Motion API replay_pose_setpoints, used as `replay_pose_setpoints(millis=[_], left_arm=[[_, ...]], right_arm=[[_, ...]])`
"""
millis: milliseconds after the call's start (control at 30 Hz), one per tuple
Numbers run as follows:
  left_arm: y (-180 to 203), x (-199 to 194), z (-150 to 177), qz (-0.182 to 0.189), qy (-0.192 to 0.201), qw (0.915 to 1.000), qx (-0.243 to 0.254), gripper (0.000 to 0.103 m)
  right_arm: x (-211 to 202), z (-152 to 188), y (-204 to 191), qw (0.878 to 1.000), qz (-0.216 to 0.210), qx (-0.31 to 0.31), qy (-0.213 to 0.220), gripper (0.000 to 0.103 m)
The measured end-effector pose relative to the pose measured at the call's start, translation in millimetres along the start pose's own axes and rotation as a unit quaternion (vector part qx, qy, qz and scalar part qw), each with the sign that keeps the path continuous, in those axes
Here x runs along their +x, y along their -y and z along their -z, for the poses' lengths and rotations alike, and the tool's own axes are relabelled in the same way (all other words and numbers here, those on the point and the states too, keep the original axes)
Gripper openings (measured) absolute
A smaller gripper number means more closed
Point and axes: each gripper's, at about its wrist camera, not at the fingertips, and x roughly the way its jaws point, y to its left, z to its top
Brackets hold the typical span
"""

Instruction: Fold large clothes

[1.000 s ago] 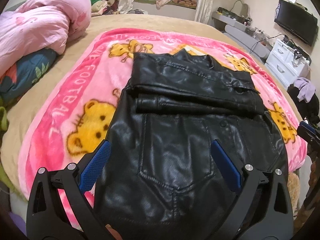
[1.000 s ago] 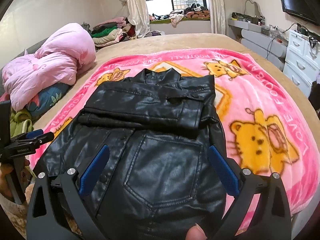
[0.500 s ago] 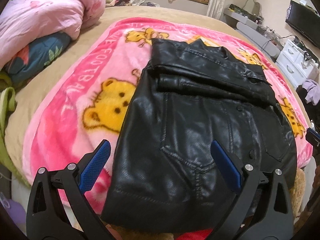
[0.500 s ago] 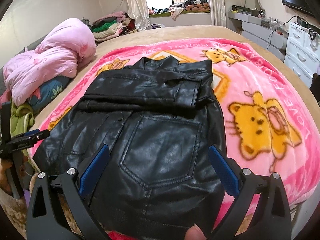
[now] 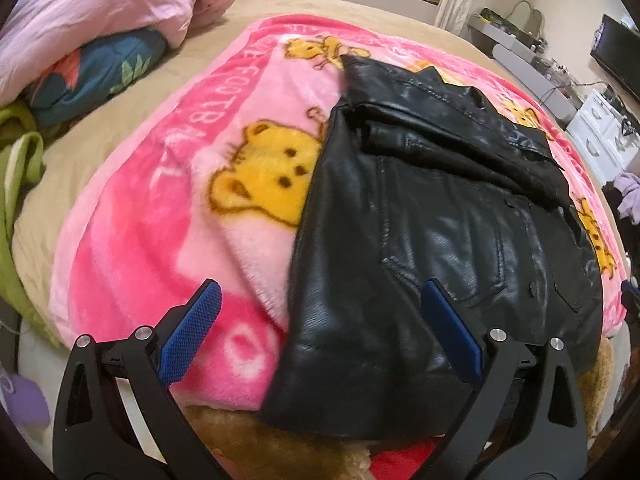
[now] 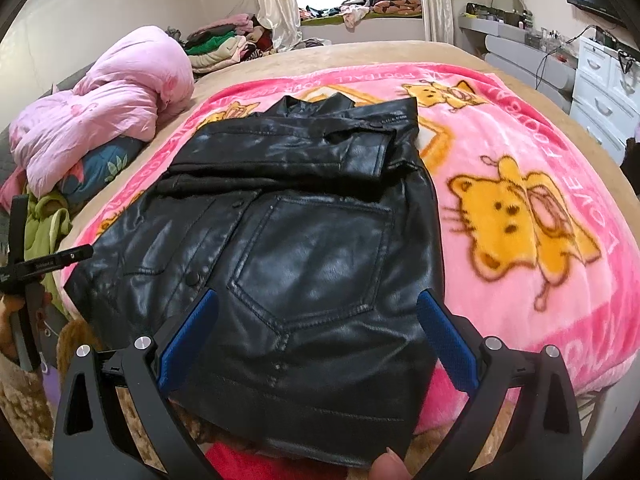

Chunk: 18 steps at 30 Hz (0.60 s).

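Grippers first: the left gripper (image 5: 320,332) hangs with jaws spread wide over the jacket's (image 5: 432,240) near left corner, grasping nothing; the right gripper (image 6: 318,336) is likewise spread and empty above the jacket's near hem, a fingertip (image 6: 387,467) showing at the bottom edge. The black jacket lies on the pink blanket (image 6: 520,216), its sleeves folded across the chest. Beyond the jacket to the left sits a pink duvet (image 6: 108,108); farther off, piled clothes (image 6: 220,42) near the window.
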Motion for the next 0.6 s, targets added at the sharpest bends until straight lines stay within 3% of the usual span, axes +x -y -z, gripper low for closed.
replay_pose_setpoints(millis=[167,233,300,367,600], left_arm=[[-12.7,10.6,7.3,0.024,-0.024,0.9993,-0.017,0.093],[-16.2,16.1,12.5,0.045,-0.036,0.9981,-0.023,0.078],[-15.2,18.3,17.2,0.064,-0.040,0.9969,-0.023,0.057],[-12.4,17.8,20.2,0.080,-0.040,0.9957,-0.023,0.044],[-4.1,16.7,22.4,0.076,-0.039,0.9963,-0.006,0.038]], right_arm=[[0.9,16.7,13.6,1.000,-0.016,0.020,-0.016,0.098],[2.0,23.2,19.0,0.999,-0.013,0.026,-0.022,0.098],[2.8,31.0,23.4,0.999,-0.009,0.030,-0.030,0.098],[2.7,36.6,27.8,0.999,-0.011,0.037,-0.035,0.098],[-0.4,53.2,42.5,0.997,-0.029,0.052,-0.051,0.098]])
